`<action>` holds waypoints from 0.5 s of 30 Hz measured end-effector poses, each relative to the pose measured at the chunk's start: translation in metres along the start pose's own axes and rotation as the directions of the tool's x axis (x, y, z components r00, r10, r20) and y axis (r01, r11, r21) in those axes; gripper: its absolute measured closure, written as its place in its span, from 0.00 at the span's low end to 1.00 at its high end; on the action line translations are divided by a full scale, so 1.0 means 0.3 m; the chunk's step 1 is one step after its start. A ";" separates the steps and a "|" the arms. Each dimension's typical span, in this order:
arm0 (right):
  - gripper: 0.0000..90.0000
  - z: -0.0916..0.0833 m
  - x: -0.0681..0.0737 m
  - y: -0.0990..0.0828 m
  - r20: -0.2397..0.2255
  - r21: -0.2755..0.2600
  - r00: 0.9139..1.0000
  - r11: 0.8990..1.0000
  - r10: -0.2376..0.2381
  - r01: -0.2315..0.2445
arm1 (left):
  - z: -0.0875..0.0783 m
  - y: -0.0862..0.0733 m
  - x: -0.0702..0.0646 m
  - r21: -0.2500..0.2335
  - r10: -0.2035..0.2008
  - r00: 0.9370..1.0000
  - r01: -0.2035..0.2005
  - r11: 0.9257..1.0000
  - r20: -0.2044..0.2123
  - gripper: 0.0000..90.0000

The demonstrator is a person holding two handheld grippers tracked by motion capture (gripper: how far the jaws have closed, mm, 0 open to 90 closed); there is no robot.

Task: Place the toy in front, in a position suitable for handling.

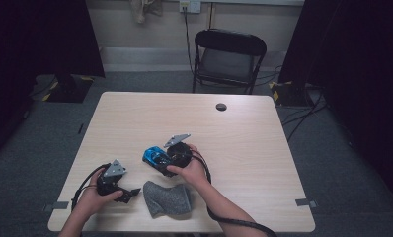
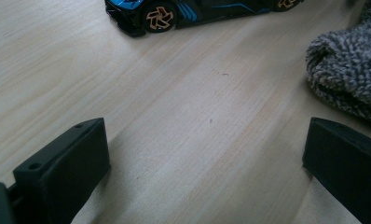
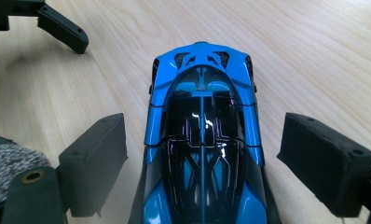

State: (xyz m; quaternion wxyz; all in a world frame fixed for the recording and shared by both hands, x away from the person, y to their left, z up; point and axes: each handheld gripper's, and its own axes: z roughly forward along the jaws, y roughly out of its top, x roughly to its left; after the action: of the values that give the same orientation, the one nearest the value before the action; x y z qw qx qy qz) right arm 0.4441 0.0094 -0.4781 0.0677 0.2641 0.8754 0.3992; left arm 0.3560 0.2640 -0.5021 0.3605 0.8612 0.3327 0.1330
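Currently, the right hand-held gripper (image 3: 202, 163) is straddling the blue toy sports car (image 3: 202, 140) with jaws wide, not yet clamping; the left hand-held gripper (image 2: 207, 172) is waiting open at eight o'clock beside the grey cloth (image 1: 167, 198) on the tabletop (image 1: 244, 128).

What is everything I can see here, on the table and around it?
toy car: one, blue and black with orange wheels, on the table near its middle, between the right gripper's open jaws
cloth: one, grey and fuzzy, crumpled near the table's front edge, between the two hands
table: one, light wood, with a dark round hole near its far edge
folding chair: one, black, on the floor behind the table
cables: several, black, on the floor at the right
left gripper: one, black, jaws open over bare table, beside the cloth
right gripper: one, black, jaws open on either side of the car, not clamped
hands: two, each holding a gripper
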 end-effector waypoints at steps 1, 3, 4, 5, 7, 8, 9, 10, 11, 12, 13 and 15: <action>0.16 0.004 0.000 0.000 0.000 0.003 1.000 1.000 -0.001 0.001 | 0.000 0.000 0.000 0.000 0.000 1.000 0.000 1.000 0.000 0.00; 0.16 0.015 0.000 0.001 0.002 0.012 1.000 1.000 -0.007 0.007 | 0.000 0.000 0.000 0.000 0.000 1.000 0.000 1.000 0.000 0.00; 0.16 0.019 0.003 0.002 -0.001 0.012 1.000 1.000 -0.004 0.004 | 0.000 0.000 0.000 0.000 0.000 1.000 0.000 1.000 0.000 0.00; 0.16 0.024 0.004 0.002 -0.002 0.013 1.000 1.000 -0.012 0.012 | 0.000 0.000 0.000 -0.001 0.000 1.000 0.000 1.000 0.000 0.00; 0.16 0.027 0.005 0.002 -0.002 0.013 1.000 1.000 -0.016 0.016 | 0.000 0.000 0.000 0.000 0.000 1.000 0.000 1.000 0.001 0.00; 0.16 0.031 0.007 0.003 0.005 0.025 1.000 0.999 -0.021 0.020 | 0.000 0.000 0.000 -0.001 0.000 1.000 0.000 1.000 0.001 0.00; 0.16 0.038 0.009 0.002 0.002 0.024 1.000 0.999 -0.028 0.028 | 0.001 0.000 0.001 -0.001 0.000 1.000 0.000 1.000 0.002 0.00; 0.16 0.038 0.009 0.002 0.002 0.024 1.000 0.999 -0.028 0.028 | 0.001 0.000 0.001 -0.001 0.000 1.000 0.000 1.000 0.002 0.00; 0.16 0.041 0.011 0.001 0.013 0.030 0.999 0.999 -0.035 0.035 | 0.001 0.000 0.001 -0.001 0.001 1.000 -0.001 1.000 0.002 0.00; 0.16 0.041 0.011 0.001 0.013 0.030 0.999 0.999 -0.035 0.035 | 0.001 0.001 0.001 -0.001 0.001 1.000 -0.001 1.000 0.003 0.00; 0.16 0.043 0.011 0.000 0.012 0.027 1.000 0.999 -0.029 0.028 | 0.001 0.001 0.002 -0.001 0.005 1.000 -0.005 1.000 0.003 0.00; 0.16 0.047 0.011 -0.005 0.028 0.030 0.999 0.999 -0.023 0.022 | 0.001 0.001 0.002 -0.001 0.006 1.000 -0.006 1.000 0.002 0.00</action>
State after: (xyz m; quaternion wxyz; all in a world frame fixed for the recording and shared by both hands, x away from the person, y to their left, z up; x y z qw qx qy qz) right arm 0.4454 0.0196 -0.4883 0.0808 0.2609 0.8830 0.3817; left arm 0.3568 0.2641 -0.5020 0.3607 0.8622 0.3297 0.1333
